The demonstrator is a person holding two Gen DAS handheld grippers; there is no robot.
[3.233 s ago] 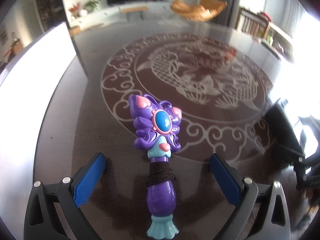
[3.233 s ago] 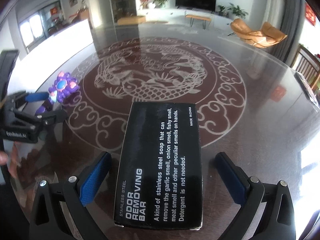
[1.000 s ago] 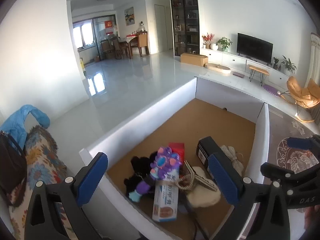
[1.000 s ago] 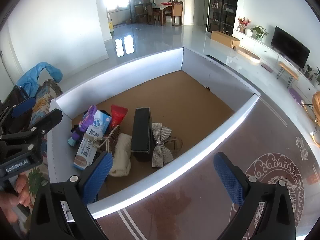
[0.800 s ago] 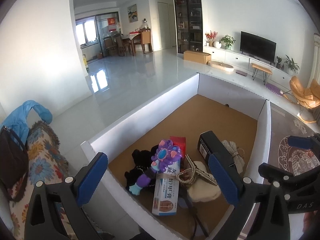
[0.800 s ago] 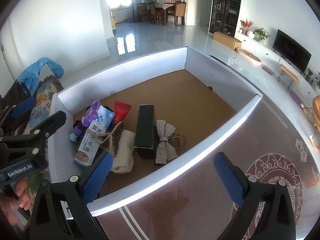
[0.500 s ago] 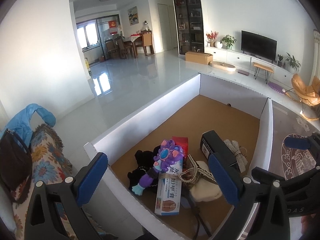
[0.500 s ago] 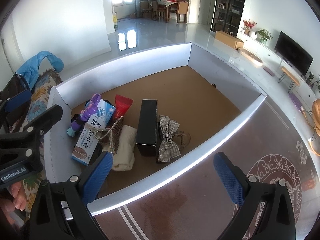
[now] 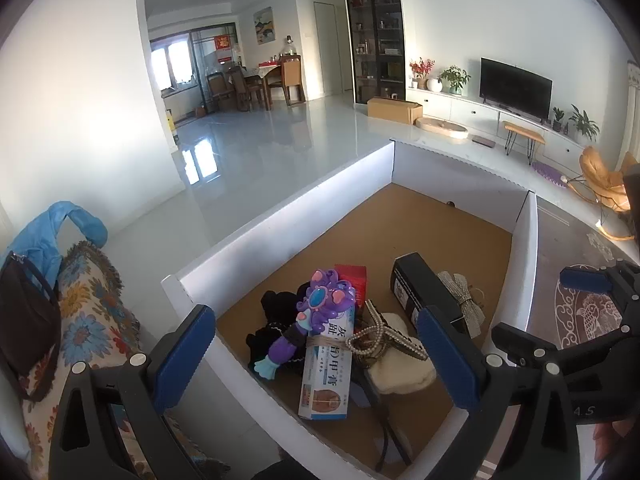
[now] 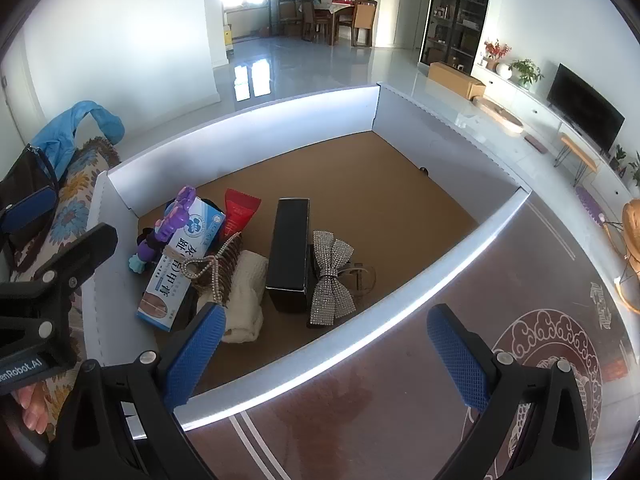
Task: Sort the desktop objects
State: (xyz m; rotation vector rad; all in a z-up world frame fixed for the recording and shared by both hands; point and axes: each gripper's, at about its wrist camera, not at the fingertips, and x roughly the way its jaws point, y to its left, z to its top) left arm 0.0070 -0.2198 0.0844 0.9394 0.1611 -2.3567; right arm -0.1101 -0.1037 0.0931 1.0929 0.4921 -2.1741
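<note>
Big white box [image 10: 248, 120] sits at the edge of the surface [image 10: 400, 420], everything piled at one end. Black carton [image 10: 289, 254] stands on its side beside the bow [image 10: 332, 276], wand [image 9: 310, 320] lies on the pale blue carton [image 9: 328, 368]. Left tongs [image 9: 316, 360] and right tongs [image 10: 324, 356] both spread apart, holding nothing.

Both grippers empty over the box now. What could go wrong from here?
1. The purple toy wand lies propped on the blue-and-white carton rather than flat; another drop nearby could tip it.
2. Items crowd one corner of the white box, so the next piece may land on the rhinestone bow or bead strand.
3. The left gripper and right gripper, both open, hover close together and could bump.
</note>
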